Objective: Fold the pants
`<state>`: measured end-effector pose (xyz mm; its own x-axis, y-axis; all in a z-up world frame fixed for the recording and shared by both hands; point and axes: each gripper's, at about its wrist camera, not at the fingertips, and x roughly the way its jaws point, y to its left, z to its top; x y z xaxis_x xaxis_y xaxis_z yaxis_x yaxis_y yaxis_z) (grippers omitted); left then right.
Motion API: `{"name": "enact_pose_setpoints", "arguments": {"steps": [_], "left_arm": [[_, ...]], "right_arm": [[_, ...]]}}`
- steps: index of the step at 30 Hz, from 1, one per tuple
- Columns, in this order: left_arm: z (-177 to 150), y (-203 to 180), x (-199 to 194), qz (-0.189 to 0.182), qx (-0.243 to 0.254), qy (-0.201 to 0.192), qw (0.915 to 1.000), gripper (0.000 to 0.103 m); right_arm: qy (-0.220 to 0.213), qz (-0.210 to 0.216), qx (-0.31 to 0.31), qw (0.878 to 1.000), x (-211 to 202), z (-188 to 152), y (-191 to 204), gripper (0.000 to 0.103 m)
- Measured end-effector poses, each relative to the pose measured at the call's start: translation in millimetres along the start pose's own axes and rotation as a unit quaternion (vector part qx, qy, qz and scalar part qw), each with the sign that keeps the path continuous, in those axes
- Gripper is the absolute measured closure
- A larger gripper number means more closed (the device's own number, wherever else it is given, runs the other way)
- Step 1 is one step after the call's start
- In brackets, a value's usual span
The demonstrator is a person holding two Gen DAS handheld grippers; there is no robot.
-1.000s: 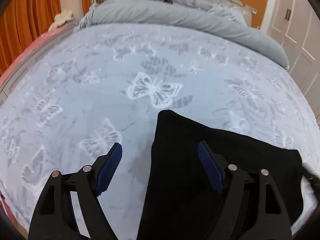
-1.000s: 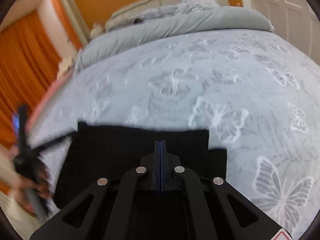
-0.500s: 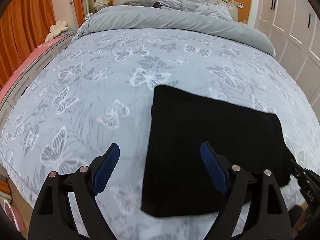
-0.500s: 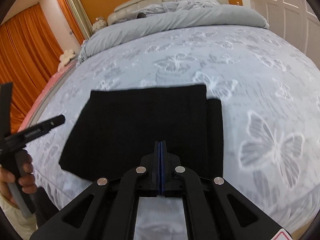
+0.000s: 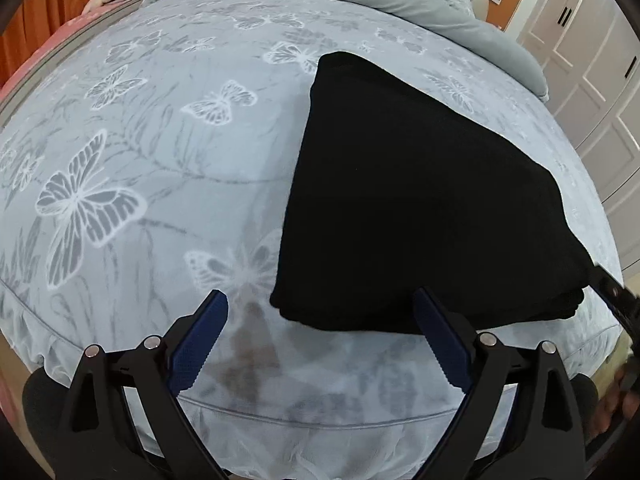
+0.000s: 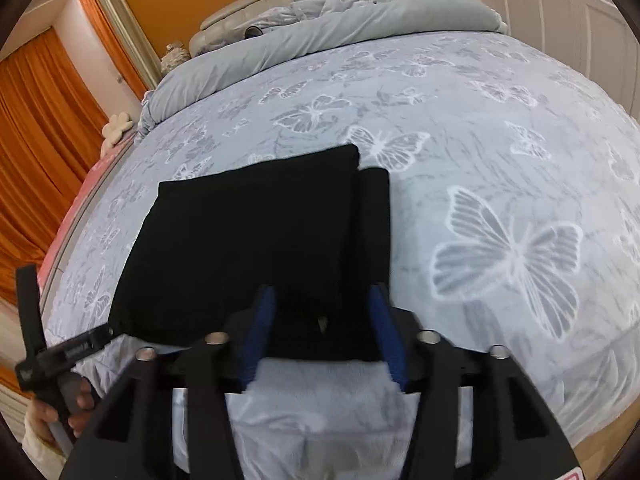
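1. Left wrist view shows the black pants [image 5: 420, 200] folded into a flat, compact block lying on the butterfly-print bed cover [image 5: 160, 152], near the foot edge of the bed.
2. Right wrist view shows the fold as a roughly square top layer with a narrow strip of a lower layer sticking out along its right side; the cloth is plain black with no wrinkles that can be made out.
3. The right gripper [image 6: 322, 344] points down at the near edge of the pants; its blue pads stand apart, its jaws have just been opening, and the cloth edge shows between them without being pinched.
4. The left gripper [image 5: 320, 344] hangs over the bed's edge, angled downward, jaws spread wide and just opened further, with bare bed cover between them; the near left corner of the pants lies just beyond its fingertips.
5. A hand [image 6: 60, 408] grips the left gripper's handle at the lower left of the right wrist view.
6. A grey duvet [image 6: 320, 36] is bunched at the head of the bed, well apart from the pants.
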<state>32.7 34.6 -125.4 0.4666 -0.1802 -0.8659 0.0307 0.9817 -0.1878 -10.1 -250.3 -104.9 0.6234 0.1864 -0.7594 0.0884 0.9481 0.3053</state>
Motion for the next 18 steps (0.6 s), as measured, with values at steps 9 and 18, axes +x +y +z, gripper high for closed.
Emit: {"name": "enact_pose_setpoints", "arguments": {"steps": [9, 18], "left_arm": [[-3.6, 6.2, -21.8, 0.031, 0.036, -0.030, 0.9984, 0.011], [-7.6, 5.4, -17.1, 0.016, 0.027, -0.020, 0.9993, 0.011]], "right_arm": [[-0.024, 0.060, -0.002, 0.998, -23.4, 16.1, 24.9, 0.090], [0.004, 0.029, 0.050, 0.998, 1.4, -16.7, -23.2, 0.080]]}}
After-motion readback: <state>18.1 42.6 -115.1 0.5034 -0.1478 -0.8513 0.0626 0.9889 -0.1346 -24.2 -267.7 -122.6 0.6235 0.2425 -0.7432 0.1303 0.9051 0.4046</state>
